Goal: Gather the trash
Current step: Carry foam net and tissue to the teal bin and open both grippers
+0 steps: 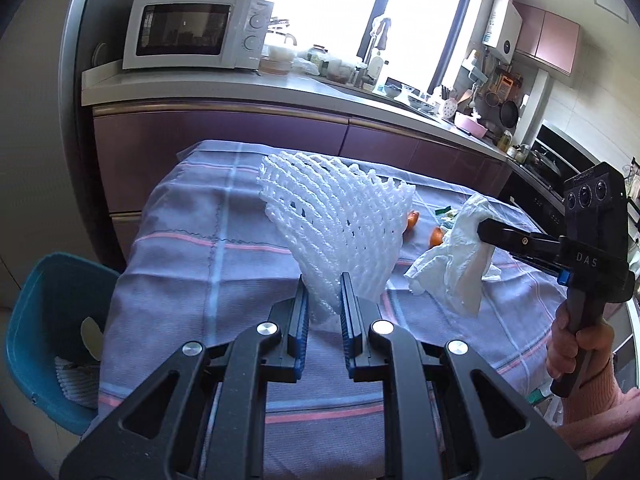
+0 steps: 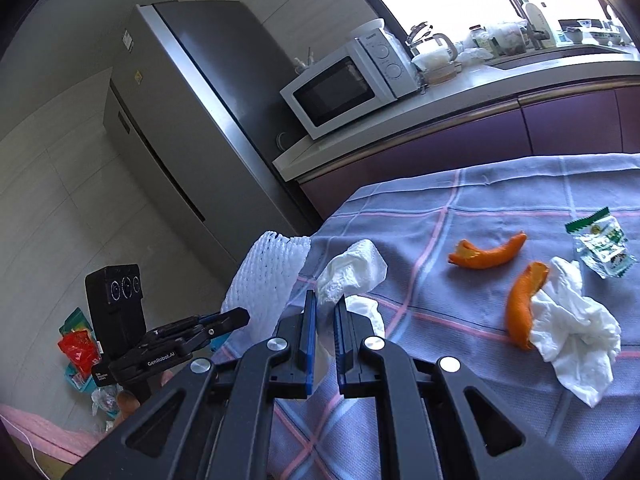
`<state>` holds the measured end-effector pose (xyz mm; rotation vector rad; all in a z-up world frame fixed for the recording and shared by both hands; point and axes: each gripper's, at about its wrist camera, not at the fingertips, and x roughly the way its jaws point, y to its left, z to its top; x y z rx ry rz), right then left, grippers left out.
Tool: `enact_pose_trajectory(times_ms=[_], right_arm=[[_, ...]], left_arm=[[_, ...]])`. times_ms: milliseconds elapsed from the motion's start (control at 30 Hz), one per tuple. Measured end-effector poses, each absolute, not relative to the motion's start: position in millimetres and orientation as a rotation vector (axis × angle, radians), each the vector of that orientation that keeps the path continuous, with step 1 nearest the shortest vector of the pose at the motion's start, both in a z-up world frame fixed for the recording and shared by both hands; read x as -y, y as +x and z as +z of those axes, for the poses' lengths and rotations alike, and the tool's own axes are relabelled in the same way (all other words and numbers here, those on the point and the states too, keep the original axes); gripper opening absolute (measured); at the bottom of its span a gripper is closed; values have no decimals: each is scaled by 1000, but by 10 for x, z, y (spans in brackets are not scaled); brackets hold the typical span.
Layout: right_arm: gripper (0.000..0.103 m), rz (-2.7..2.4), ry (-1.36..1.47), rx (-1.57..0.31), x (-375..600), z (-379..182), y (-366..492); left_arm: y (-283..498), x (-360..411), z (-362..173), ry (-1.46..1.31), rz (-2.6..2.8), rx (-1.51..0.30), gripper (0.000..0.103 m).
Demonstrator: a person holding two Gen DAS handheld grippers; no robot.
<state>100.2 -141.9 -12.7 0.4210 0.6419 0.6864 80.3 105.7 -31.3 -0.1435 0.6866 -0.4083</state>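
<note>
White foam net pinched in left claw, tissue in right claw.

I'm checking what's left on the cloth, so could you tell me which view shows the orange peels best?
The right wrist view: both orange peels lie in plain sight on the tablecloth. In the left wrist view the foam net mostly hides them.

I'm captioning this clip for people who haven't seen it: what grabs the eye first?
The white foam fruit net, fanned out and clamped in the left tongs above the checked tablecloth. Next, the crumpled white tissue pinched in the right tongs. Behind them on the cloth lie two orange peels and another tissue.
</note>
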Motion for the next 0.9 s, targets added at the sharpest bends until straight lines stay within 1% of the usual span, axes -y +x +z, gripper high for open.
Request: enact_pose_trajectory(times_ms=[900], right_arm=[[7, 971, 315, -703, 115, 23, 1459]], left_arm=[[365, -2492, -329, -202, -31, -656, 15]])
